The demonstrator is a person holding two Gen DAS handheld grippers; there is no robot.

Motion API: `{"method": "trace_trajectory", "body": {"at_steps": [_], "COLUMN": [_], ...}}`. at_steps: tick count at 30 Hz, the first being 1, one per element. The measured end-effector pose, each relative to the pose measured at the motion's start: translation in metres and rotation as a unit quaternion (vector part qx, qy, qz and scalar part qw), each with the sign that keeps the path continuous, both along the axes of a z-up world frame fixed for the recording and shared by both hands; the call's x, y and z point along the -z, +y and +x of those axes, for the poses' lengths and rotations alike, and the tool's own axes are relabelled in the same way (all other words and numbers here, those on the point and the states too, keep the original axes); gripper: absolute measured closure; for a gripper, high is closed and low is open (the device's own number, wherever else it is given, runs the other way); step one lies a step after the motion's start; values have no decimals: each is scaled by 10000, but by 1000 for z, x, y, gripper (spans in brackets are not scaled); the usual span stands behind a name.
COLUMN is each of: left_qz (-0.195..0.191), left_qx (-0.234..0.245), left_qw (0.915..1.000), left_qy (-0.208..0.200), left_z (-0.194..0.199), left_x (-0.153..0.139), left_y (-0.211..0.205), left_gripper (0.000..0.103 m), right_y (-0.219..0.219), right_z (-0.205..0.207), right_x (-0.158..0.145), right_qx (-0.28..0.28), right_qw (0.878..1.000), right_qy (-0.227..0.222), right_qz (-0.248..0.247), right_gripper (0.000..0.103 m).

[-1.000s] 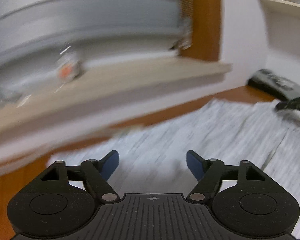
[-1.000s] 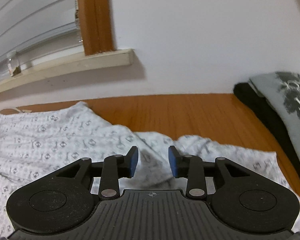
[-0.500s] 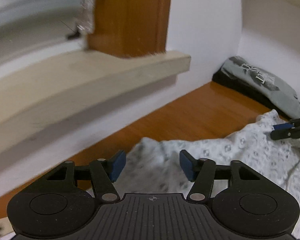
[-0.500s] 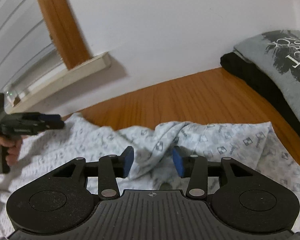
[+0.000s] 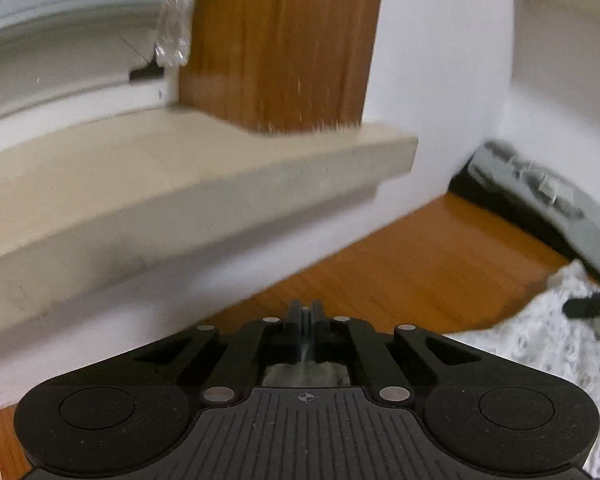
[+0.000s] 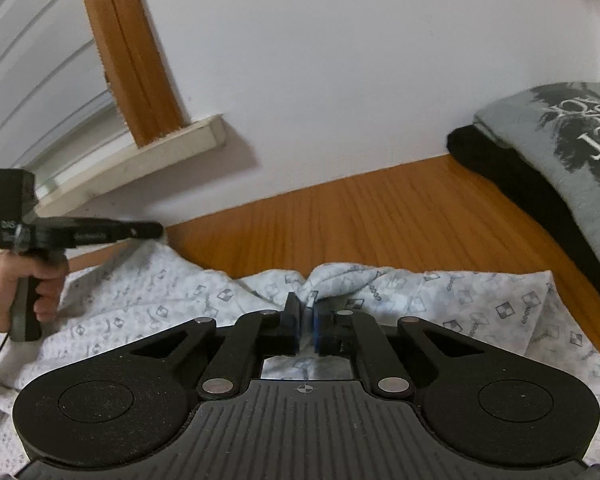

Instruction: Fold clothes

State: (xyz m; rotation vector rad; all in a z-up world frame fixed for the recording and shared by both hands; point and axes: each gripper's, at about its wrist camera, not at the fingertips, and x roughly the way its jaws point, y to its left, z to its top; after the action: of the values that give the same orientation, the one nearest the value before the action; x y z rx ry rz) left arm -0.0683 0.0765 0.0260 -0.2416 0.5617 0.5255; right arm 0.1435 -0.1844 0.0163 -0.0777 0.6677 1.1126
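Pinching the patterned white garment, both grippers' fingers closed on its edge.

White patterned garment rumpled on wooden table, edge bunched, pinched at two points.

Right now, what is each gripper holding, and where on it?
Both hold the white patterned garment. The right gripper pinches a bunched fold at its far edge; the left gripper pinches another edge spot.

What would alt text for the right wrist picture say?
Black right tongs pinch a bunched edge of a white patterned garment on a wooden table. At left, a hand holds the left tongs on the same cloth.
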Motion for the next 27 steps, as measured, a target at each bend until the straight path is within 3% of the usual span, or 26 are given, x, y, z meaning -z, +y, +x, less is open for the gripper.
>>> {"method": "trace_trajectory", "body": {"at_steps": [6,12,13,14,15,16,17,21,27], "left_qz": [543,491,514,505,527,560,592,799,1291], "left_qx": [-239,-120,-85,-34,13,58,103,330,-171], "left_qw": [9982,9987,9986,9987,9986,9984,9981,9963,9913], "left_qy": [-52,83,52,-2,-51,-98,-144,-6,167], "left_z": [-8,-12,-14,-19,-27,-36,-46,-87,-175], "left_x": [-10,-16,-19,-22,-27,-32,-37,-60,-112], "left_y": [-6,-15,-21,-27,-35,-43,-52,-83,-98], "left_gripper": [103,102,98,89,82,65,52,47,41], "right_y": [-1,4,3,2,1,0,-1,6,33], "right_z": [-12,-11,-16,-20,-25,-30,-35,-58,-94], "right_x": [-1,4,1,-3,-7,-10,-14,-16,-6], "right_qx": [3,39,44,49,54,58,63,-335,-935], "right_qw": [9988,9975,9971,9965,9957,9946,9934,9925,9875], "right_qy": [-395,-480,-594,-723,-852,-980,-1109,-1172,-1255], "right_qz": [-282,-509,-468,-421,-373,-326,-278,-78,-167], "right_gripper": [98,94,84,71,64,54,53,43,39]}}
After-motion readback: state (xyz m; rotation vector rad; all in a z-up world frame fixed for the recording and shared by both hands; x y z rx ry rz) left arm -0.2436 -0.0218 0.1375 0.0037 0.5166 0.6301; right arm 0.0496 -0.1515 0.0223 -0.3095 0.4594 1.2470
